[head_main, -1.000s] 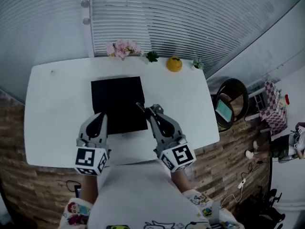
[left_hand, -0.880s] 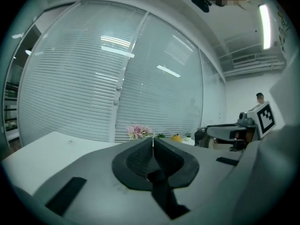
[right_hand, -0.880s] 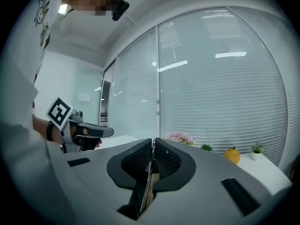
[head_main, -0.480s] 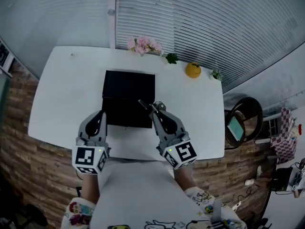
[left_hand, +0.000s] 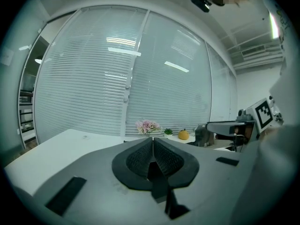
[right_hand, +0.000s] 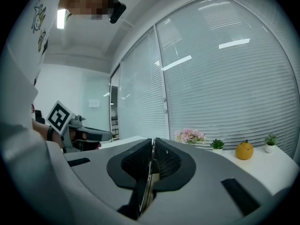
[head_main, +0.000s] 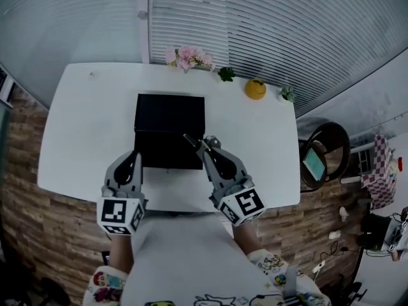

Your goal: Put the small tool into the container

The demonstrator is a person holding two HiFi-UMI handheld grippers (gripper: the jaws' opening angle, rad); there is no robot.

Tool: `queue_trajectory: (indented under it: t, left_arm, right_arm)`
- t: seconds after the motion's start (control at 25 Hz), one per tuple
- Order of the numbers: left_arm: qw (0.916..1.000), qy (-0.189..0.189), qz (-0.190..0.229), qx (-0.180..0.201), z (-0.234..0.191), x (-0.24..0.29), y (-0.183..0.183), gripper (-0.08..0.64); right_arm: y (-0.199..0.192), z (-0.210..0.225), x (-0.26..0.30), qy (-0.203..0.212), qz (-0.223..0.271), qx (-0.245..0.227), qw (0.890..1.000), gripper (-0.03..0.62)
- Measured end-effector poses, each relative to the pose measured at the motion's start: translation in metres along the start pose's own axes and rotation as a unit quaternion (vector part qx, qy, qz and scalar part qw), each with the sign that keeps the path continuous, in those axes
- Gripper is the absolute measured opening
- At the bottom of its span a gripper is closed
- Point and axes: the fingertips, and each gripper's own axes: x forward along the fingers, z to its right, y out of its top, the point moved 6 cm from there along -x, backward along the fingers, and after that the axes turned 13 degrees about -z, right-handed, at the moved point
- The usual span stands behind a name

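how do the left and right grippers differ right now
The right gripper is shut on the small tool, a thin dark piece sticking out past its tips; the left gripper is shut on nothing. In the head view the right gripper slants leftward, its tool showing against the black container; the left gripper points straight ahead by the container's left edge. Both are grey with a marker cube at the rear.

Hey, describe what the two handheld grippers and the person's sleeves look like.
Both the left gripper and right gripper are grey wedge-shaped shells tapering toward the jaws, each with a white cube of black square markers at the rear. The pads are dark and finely ribbed. No cables show. The sleeves are white with colourful cartoon prints.
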Motion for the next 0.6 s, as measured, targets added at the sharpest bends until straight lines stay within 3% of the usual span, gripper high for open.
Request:
queue_trajectory:
  t: [0.6]
  left_arm:
    - [0.9993, -0.035, -0.015, -0.001, -0.014, 0.011, -0.005, 0.011]
  right_arm:
    - [-0.006, -0.012, 0.022, 0.01, -0.018, 0.008, 1.0, 0.017]
